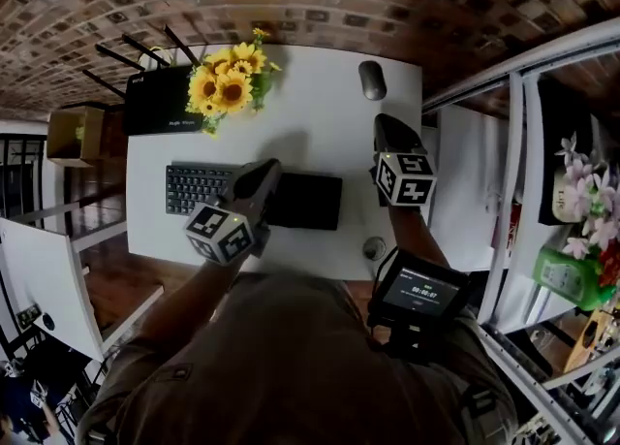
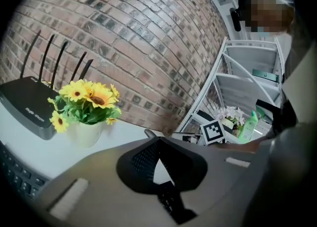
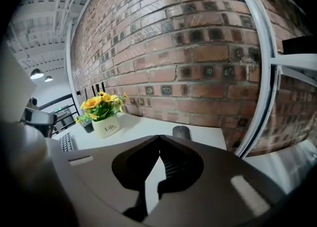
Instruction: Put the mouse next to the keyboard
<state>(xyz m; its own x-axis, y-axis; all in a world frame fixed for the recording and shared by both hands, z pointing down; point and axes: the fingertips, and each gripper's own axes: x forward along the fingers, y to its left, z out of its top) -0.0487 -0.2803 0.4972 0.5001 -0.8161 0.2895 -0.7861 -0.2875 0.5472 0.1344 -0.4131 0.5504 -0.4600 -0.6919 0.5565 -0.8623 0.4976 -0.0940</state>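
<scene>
The fingers of the right gripper (image 1: 387, 124) and the left gripper (image 1: 268, 169) are closed and empty, and the mouse (image 1: 372, 79) lies untouched at the far right corner of the tabletop (image 1: 310, 113), so the reach seems in hand, and the right fingers must open next.

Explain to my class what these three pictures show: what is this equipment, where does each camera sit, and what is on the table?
There is no robot: a person holds a two-jaw gripper in each hand. The head view looks down from a camera on the person's head, with the left gripper at its left and the right gripper at its right. The other two pictures come from a camera riding on each gripper, looking along its jaws. Both grippers are shut and empty. On the white table lie a keyboard, a black pad, a mouse, potted sunflowers and a router. The mouse sits apart from the keyboard.
</scene>
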